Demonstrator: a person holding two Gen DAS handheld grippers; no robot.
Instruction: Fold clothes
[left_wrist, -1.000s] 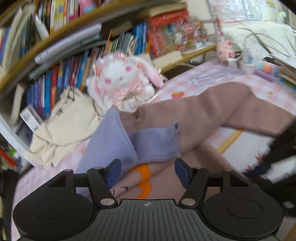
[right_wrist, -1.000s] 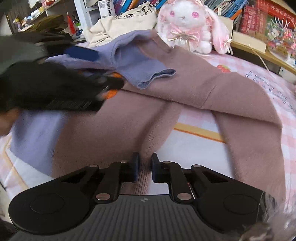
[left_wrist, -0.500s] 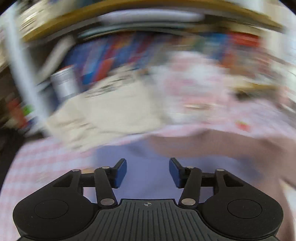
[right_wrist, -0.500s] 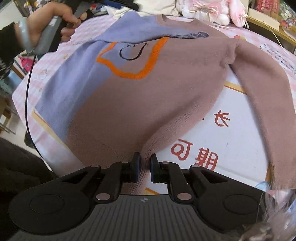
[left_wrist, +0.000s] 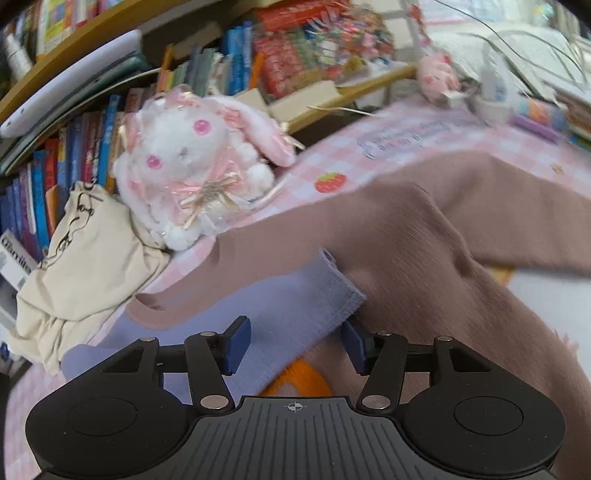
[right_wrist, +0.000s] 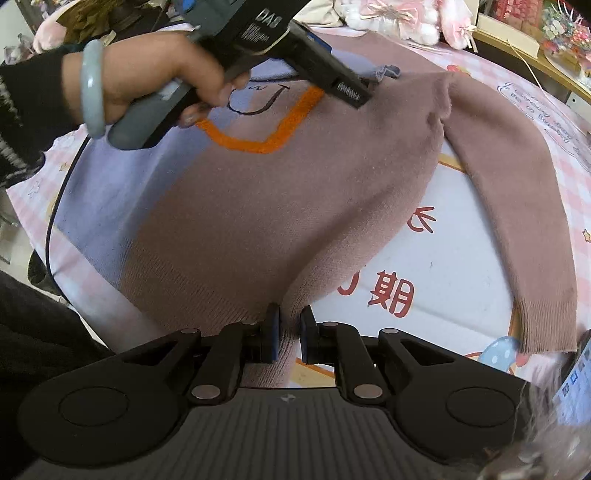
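The sweater (right_wrist: 280, 206) lies spread on the pink checked tablecloth (right_wrist: 561, 122), its lilac sleeve (left_wrist: 295, 306) laid across the chest, the mauve one stretched away. My right gripper (right_wrist: 287, 332) pinches its hem, likely to pin it down, while my left gripper (left_wrist: 293, 343) hovers spread over the lilac cuff — beyond the sweater, a plush rabbit (left_wrist: 192, 173) and crowded bookshelves (left_wrist: 74, 147).

The sweater (right_wrist: 258, 206) lies spread on the surface (right_wrist: 443, 258), one sleeve (right_wrist: 517, 206) stretched out to the right, well apart from the body. Its folded sleeve (left_wrist: 295, 306) lies across the chest. Behind the sweater sit a plush rabbit (left_wrist: 192, 177) and, left of it, a bundled cloth (left_wrist: 81, 266) — both before the bookshelf (left_wrist: 74, 147).
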